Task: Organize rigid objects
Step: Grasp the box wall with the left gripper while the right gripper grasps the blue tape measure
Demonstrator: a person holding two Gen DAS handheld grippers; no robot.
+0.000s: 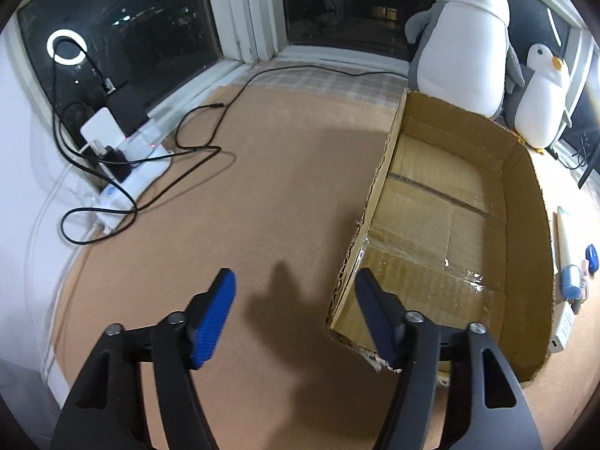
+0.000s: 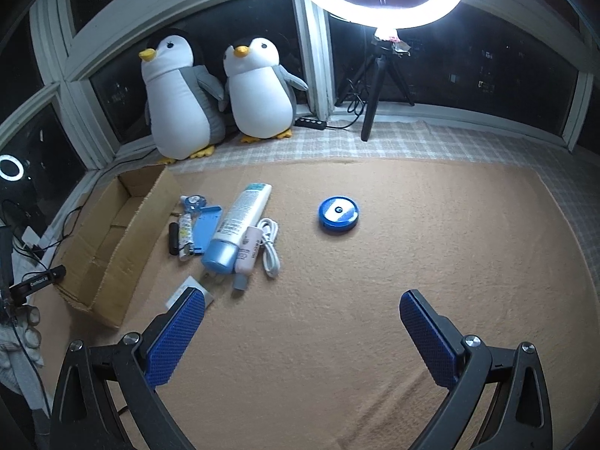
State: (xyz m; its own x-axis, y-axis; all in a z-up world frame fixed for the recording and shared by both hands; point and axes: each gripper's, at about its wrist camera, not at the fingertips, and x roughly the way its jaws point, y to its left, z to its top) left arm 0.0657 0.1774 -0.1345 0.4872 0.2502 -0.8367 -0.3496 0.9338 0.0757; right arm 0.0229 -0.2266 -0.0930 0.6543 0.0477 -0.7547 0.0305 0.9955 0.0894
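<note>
I tilt my left gripper (image 1: pixel 294 315) down steeply, its jaws partly apart with nothing between them; the one cardboard box (image 1: pixel 521 225) lies just ahead to its right, nothing inside. My right gripper (image 2: pixel 302 332) also angles down, jaws wide and bare. Ahead to its left lie one blue-capped tube (image 2: pixel 240 221), one pink bottle (image 2: pixel 248 249) and one white cable (image 2: pixel 270 243); one round blue case (image 2: pixel 338 214) sits straight ahead. Two penguins (image 2: pixel 180 101) stand beyond.

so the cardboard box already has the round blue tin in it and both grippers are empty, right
Not quite: the cardboard box is empty in the left wrist view. The round blue tin lies on the mat, apart from the box, in the right wrist view. Both the left gripper and right gripper are empty.
</note>
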